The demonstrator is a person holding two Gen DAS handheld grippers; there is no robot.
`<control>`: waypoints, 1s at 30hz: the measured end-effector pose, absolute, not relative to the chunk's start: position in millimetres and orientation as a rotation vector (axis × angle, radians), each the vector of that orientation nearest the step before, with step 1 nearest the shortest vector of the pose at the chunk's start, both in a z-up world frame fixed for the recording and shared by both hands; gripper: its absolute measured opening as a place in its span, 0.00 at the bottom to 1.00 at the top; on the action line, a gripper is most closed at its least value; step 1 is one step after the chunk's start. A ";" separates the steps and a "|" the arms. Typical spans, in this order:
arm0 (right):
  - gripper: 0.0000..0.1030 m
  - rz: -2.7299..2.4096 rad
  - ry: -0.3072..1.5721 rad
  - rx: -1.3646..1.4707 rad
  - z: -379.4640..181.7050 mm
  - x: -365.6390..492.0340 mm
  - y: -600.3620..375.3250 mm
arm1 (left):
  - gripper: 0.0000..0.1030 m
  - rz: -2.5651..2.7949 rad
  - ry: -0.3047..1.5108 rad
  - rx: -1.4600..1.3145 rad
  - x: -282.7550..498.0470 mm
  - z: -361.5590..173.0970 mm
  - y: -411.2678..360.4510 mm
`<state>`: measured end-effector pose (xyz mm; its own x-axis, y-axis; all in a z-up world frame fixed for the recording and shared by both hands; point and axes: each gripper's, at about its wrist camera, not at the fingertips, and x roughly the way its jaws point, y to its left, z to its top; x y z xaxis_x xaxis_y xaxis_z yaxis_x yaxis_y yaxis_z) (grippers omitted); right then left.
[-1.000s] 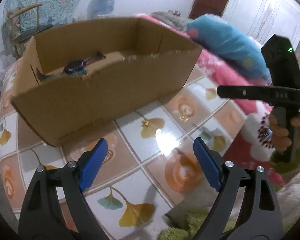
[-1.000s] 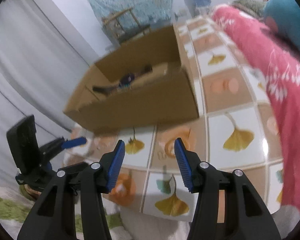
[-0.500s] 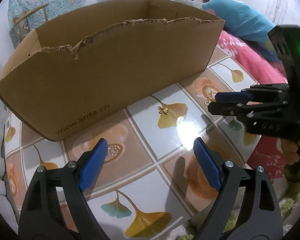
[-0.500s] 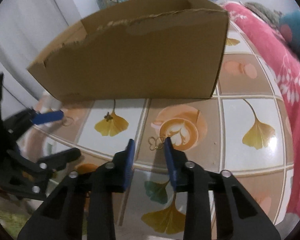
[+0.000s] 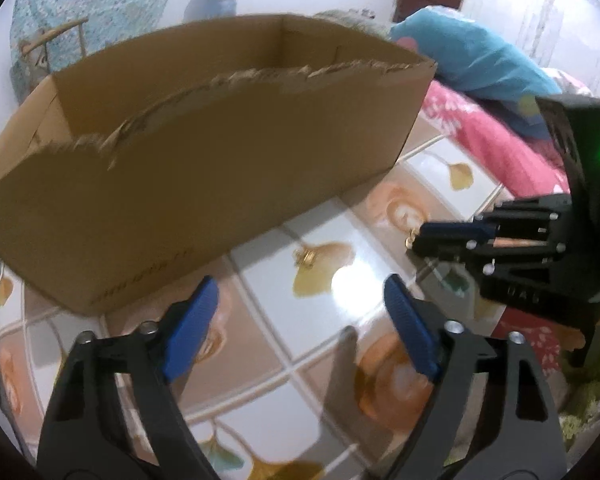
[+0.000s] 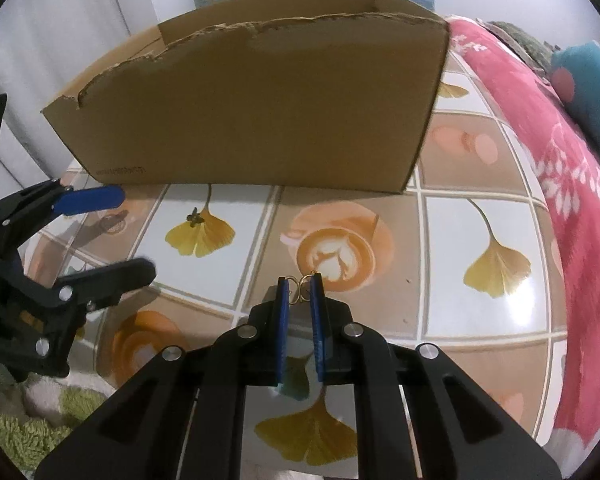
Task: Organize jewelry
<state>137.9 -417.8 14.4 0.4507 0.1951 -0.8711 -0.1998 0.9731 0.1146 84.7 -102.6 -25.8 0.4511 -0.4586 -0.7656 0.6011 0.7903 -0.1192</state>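
Note:
A small gold wire earring [image 6: 300, 291] lies on the tiled tabletop in front of a torn cardboard box [image 6: 260, 112]. My right gripper [image 6: 300, 283] is closing on it, and both blue pads touch the earring at the tips. From the left wrist view the same right gripper [image 5: 418, 238] shows at the right with the earring [image 5: 409, 239] at its tip. A second gold earring [image 5: 306, 258] rests on a ginkgo-leaf tile, just ahead of my left gripper [image 5: 298, 282]. That gripper's jaws are closing but stand wide with nothing between them. The box's inside is hidden.
The box [image 5: 204, 184] spans the back of the table. A pink flowered blanket [image 6: 572, 184] and a blue pillow [image 5: 472, 56] lie along the right. A green shaggy rug [image 6: 24, 428] shows below the table's near edge. A wooden chair [image 5: 56, 44] stands behind.
My right gripper came down to the table and closed from half open onto the earring. My left gripper sank toward the table and narrowed slightly. The box's inside dropped out of sight.

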 end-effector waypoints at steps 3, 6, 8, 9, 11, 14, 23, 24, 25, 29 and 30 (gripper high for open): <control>0.11 0.238 1.076 0.007 14.8 135.6 -420.8 | 0.57 -0.683 0.874 0.170 90.2 -26.0 -112.0; 0.11 0.234 1.072 0.003 14.8 134.9 -419.0 | 0.41 -0.701 0.888 0.171 96.6 -30.2 -119.0; 0.11 0.234 1.069 0.011 14.6 133.6 -420.1 | 0.34 -0.695 0.908 0.180 101.4 -34.0 -122.7; 0.11 0.234 1.069 0.015 14.6 135.5 -418.6 | 0.29 -0.692 0.914 0.183 102.6 -35.3 -123.3; 0.11 0.237 1.068 0.026 14.5 136.0 -419.0 | 0.26 -0.677 0.928 0.189 104.8 -37.9 -123.3; 0.11 0.243 1.065 0.035 13.8 136.7 -420.6 | 0.22 -0.666 0.927 0.189 106.5 -38.9 -123.2; 0.11 0.258 1.051 0.048 12.7 135.7 -424.9 | 0.07 -0.653 0.898 0.286 99.1 -39.9 -129.2; 0.11 0.259 1.050 0.050 12.2 135.4 -425.5 | 0.07 -0.655 0.897 0.288 98.3 -39.6 -129.0; 0.11 0.259 1.049 0.052 12.0 135.2 -426.2 | 0.07 -0.656 0.896 0.291 97.5 -39.4 -129.3; 0.04 0.259 1.052 0.063 12.3 135.7 -426.6 | 0.07 -0.663 0.892 0.290 94.7 -37.1 -130.0; 0.04 0.260 1.055 0.067 12.3 136.2 -427.0 | 0.07 -0.664 0.885 0.290 93.4 -35.1 -129.7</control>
